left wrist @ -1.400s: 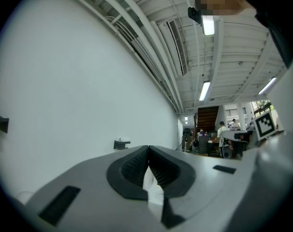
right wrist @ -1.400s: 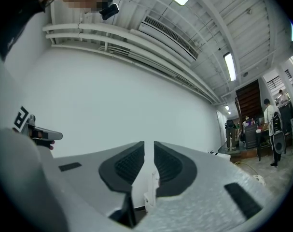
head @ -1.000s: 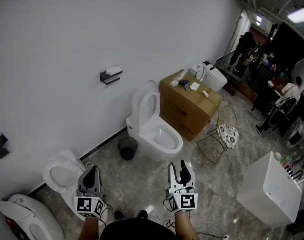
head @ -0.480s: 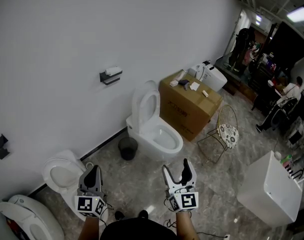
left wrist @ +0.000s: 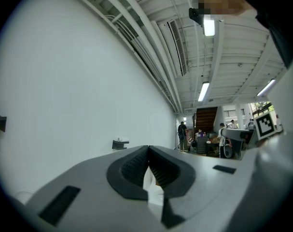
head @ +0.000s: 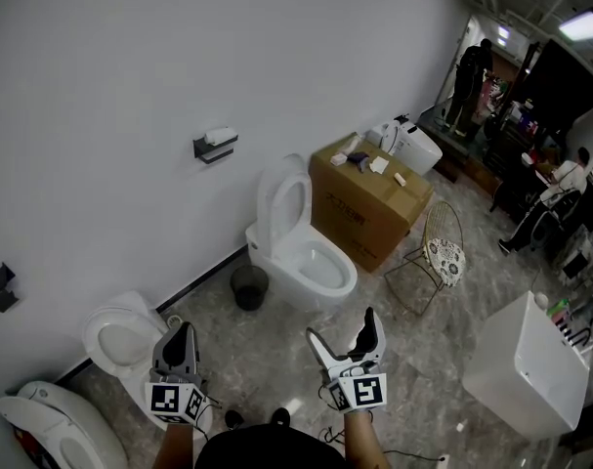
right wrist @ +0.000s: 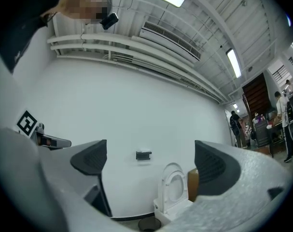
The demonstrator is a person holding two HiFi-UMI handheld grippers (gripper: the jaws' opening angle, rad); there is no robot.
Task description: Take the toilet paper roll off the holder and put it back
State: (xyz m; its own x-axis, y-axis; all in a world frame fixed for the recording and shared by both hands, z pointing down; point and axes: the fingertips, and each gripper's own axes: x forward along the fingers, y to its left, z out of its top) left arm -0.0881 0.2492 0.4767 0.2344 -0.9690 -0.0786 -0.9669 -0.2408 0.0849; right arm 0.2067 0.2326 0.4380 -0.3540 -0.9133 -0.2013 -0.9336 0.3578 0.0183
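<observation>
Standing back from the white wall (head: 130, 57), holding both tools low at the bottom edge of the head view. Pointing left tool (head: 178, 335) level toward the wall, jaws pressing together at the tips, read clearly in the left gripper view. Spreading right tool (head: 343, 330) wide: jaws just been opening, now standing far apart, gripping nothing, only distant wall and fixtures showing through the gap in the right gripper view.

Seeing toilet paper roll (head: 221, 137) sitting on the dark holder (head: 208, 151), mounted on the wall up and to the left of the toilet (head: 301, 257), well apart from both tools. Catching the same holder framed between the spread jaws in the right gripper view, far off, touching neither jaw.

Noting toilet standing against the wall with lid raised upright, small dark bin (head: 247, 288) just beside its left on the marbled floor (head: 276, 345). Noting cardboard box (head: 369, 203) just right of the toilet, carrying a few small items too small to tell. Noting wire chair (head: 438, 252) near the box, second toilet (head: 120, 338) at lower left close to the left tool. Glimpsing people far off at upper right.
</observation>
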